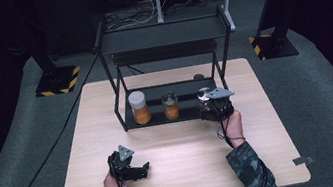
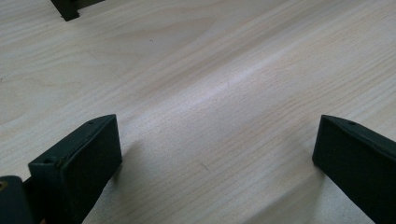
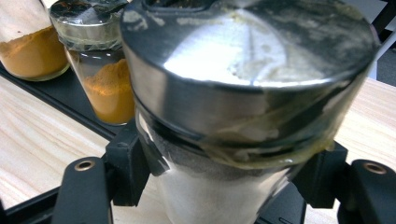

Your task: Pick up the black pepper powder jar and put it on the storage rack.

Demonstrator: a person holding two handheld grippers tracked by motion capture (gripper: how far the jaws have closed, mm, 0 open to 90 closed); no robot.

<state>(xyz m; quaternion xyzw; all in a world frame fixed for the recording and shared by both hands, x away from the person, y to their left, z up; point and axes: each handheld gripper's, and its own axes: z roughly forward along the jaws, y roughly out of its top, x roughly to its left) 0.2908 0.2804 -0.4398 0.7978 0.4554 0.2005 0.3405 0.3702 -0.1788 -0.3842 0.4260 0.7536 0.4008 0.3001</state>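
Right tongs (image 3: 219,186) clamped on steel-lidded jar (image 3: 243,93), left tongs (image 2: 215,154) spread wide, empty

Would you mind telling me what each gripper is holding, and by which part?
The right gripper clamps a metal-capped jar by its glass body, just below the cap. The left gripper holds nothing.

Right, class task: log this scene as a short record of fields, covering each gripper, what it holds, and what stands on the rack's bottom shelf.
Left gripper: open, over bare table
Right gripper: shut on the steel-lidded jar of white powder
Rack: black, two tiers, at the table's far side
Bottom shelf: white-lidded orange jar; metal-lidded orange jar
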